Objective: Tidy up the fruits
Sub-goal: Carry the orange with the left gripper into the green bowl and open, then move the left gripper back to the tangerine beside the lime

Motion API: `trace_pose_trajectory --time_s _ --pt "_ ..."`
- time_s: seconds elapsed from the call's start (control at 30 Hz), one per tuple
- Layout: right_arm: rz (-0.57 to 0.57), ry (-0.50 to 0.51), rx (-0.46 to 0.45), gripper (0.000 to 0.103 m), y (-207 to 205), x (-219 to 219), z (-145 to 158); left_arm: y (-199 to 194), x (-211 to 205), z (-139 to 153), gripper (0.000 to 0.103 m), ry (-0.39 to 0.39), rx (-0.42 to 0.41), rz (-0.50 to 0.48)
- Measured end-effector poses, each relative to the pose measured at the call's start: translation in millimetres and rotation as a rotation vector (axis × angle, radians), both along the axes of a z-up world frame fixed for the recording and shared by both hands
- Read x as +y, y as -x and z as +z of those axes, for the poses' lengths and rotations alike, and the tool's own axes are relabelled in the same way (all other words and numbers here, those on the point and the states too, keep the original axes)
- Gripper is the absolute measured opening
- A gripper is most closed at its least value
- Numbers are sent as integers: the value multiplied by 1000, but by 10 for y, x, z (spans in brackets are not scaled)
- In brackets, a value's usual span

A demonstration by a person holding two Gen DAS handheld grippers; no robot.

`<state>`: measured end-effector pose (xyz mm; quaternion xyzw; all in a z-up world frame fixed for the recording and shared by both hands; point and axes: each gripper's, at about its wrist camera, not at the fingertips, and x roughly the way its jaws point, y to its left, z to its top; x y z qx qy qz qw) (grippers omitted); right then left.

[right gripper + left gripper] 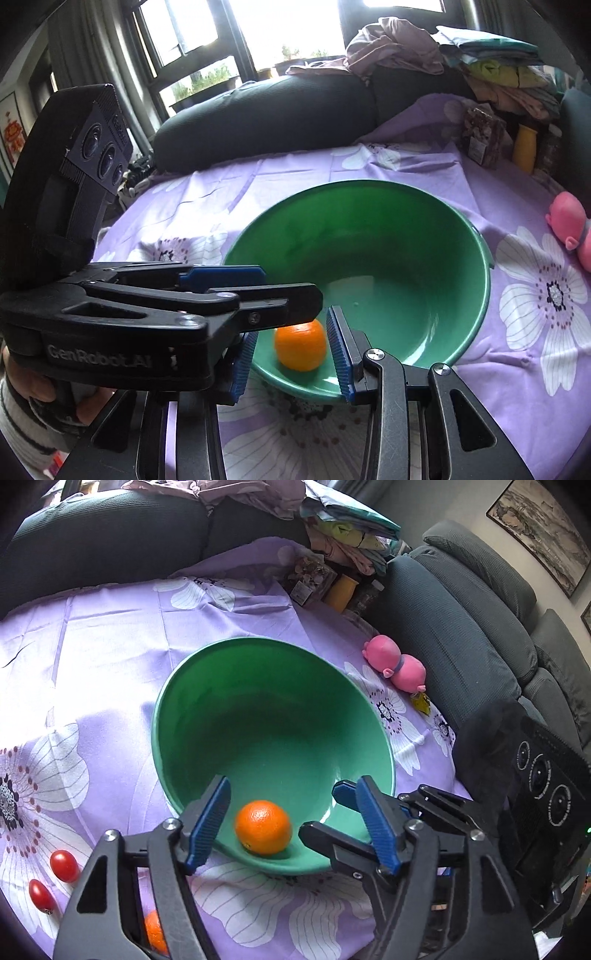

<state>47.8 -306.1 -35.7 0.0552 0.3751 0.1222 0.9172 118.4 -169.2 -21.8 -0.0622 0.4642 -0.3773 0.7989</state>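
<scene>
A green bowl (pixel 258 716) (pixel 424 240) stands on the purple flowered cloth, with one orange (pixel 263 827) (pixel 300 345) lying inside by its near rim. My left gripper (pixel 293 823) is open over that rim; its blue pads stand wide on either side of the orange without touching it. My right gripper (pixel 293 360) hovers at the same rim with a narrow gap between its pads and nothing pressed; the orange lies beyond them. Each gripper shows in the other's view: the right gripper (pixel 317 810) and the left gripper (pixel 291 288). Two cherry tomatoes (pixel 64 866) (pixel 41 895) and a second orange (pixel 155 932) lie on the cloth at near left.
A pink pig toy (pixel 395 664) (pixel 570 221) lies near the table's right edge. A yellow bottle (pixel 345 592) and packets stand at the far corner. A grey sofa (pixel 480 635) wraps the far and right sides, piled with clothes. A hand (pixel 37 387) holds the left gripper.
</scene>
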Motion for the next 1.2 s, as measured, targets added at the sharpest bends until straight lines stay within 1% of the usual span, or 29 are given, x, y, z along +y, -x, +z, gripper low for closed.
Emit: trace_pose_trajectory --time_s 0.07,0.2,0.3,0.5,0.67,0.73,0.8,0.87,0.93,0.97,1.0,1.03,1.07,1.13,1.2 --pt "-11 -7 -3 39 34 -41 22 10 92 67 84 6 -10 27" --pt "-38 -30 -28 39 136 -144 99 72 383 211 86 45 -41 104" --pt "-31 -49 -46 39 221 -160 153 150 637 289 94 60 -60 167" --pt "42 -48 -56 40 350 7 201 349 1142 336 95 77 -65 292" --pt "108 -29 -40 40 420 216 177 532 1468 315 95 61 -91 400" --pt "131 -22 -34 40 442 298 166 597 1569 298 95 58 -106 426" --pt "158 -12 -28 40 467 382 150 676 1622 275 95 50 -127 431" --pt "181 10 -19 40 489 478 119 726 1658 210 95 42 -132 397" --pt "206 40 -8 40 510 574 75 777 1669 116 95 47 -101 339" --pt "217 55 0 40 517 620 48 780 1651 66 95 28 -75 301" --pt "228 67 5 40 526 658 21 774 1624 26 95 -4 -55 282" --pt "240 74 11 40 532 693 -6 776 1607 -11 95 -38 -45 286" --pt "252 78 20 40 534 725 -36 778 1610 -48 95 -52 -42 298" --pt "263 79 38 40 524 773 -94 770 1596 -105 95 -55 -41 308" --pt "273 76 57 40 504 807 -152 766 1557 -162 95 -52 -44 297"
